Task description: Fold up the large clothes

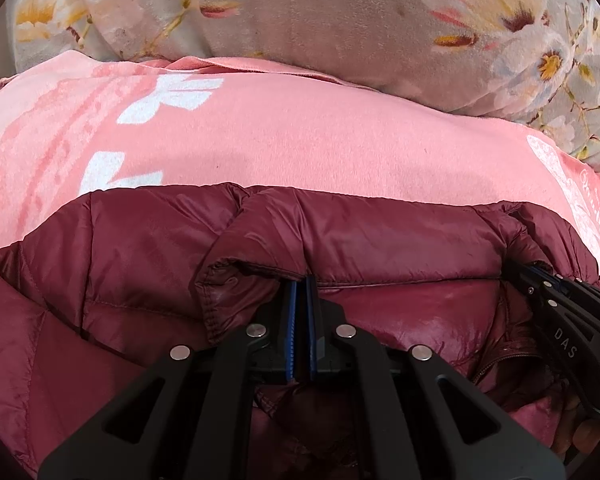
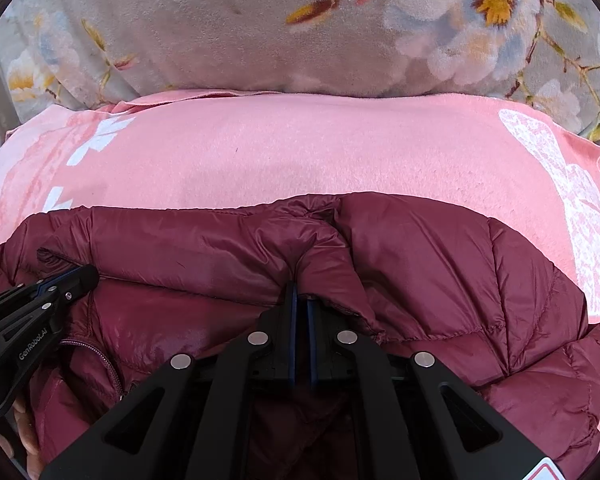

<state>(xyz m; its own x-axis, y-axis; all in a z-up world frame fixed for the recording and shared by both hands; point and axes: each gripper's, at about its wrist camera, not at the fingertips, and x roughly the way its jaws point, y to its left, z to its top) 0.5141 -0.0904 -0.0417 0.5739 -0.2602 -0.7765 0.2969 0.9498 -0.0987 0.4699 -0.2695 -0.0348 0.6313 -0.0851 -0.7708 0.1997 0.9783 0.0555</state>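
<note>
A maroon puffer jacket (image 1: 140, 264) (image 2: 440, 264) lies bunched on a pink blanket. In the left wrist view my left gripper (image 1: 302, 280) is shut on a fold of the jacket's hem, the fabric draping over the blue pads. My right gripper (image 2: 300, 292) is likewise shut on a pinched ridge of the jacket. Each gripper shows in the other's view: the right gripper (image 1: 540, 280) at the right edge, the left gripper (image 2: 80, 276) at the left edge, both buried in the same fold. A zipper (image 2: 108, 364) runs below the fold.
The pink blanket (image 1: 320, 140) (image 2: 300, 148) with white butterfly prints covers the surface beyond the jacket. Behind it rises a grey floral plush cover (image 1: 320, 12) (image 2: 180, 32). A person's fingers (image 2: 24, 436) hold the left gripper's handle.
</note>
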